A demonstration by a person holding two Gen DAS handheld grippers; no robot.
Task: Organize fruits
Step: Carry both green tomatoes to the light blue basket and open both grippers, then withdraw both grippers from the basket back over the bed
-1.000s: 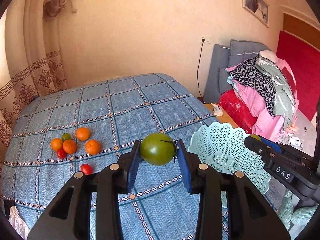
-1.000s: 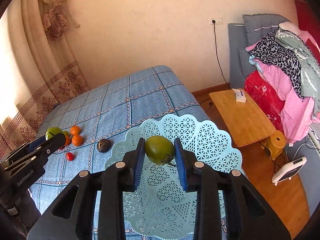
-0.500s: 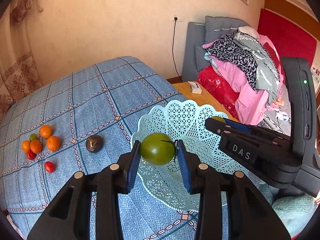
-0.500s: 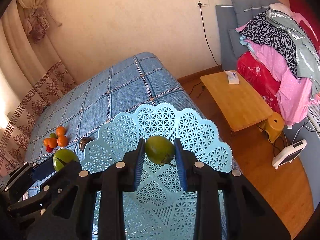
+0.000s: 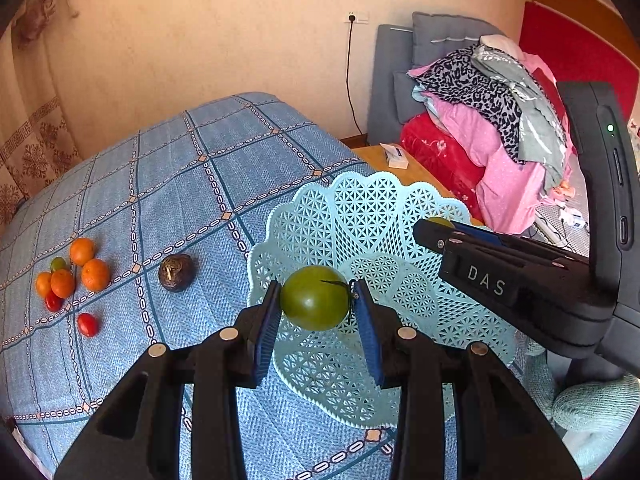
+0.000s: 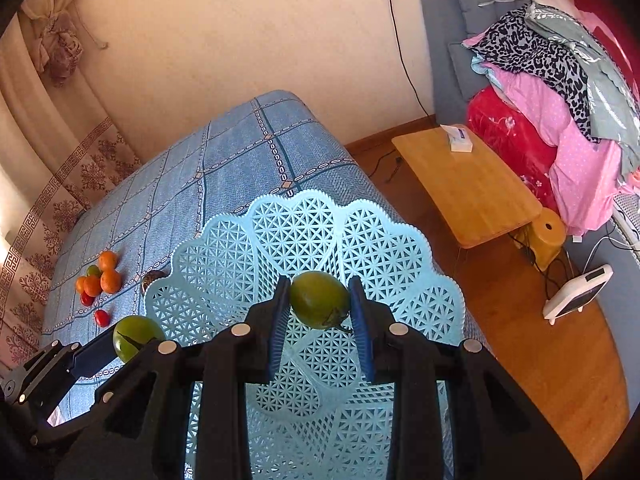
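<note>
Delivery step: left gripper (image 5: pixel 315 316) holds green tomato (image 5: pixel 314 298), right gripper (image 6: pixel 319 322) green fruit (image 6: pixel 320 299), over basket (image 6: pixel 240 248); next, lower and release.

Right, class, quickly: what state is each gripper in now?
Left gripper: shut on the green tomato.
Right gripper: shut on the green fruit.

Both grippers, left gripper (image 5: pixel 316 312) and right gripper (image 6: pixel 320 310), are black plastic with blue ribbed pads and silver round screws; the right one's side reads "DAS" in white.
</note>
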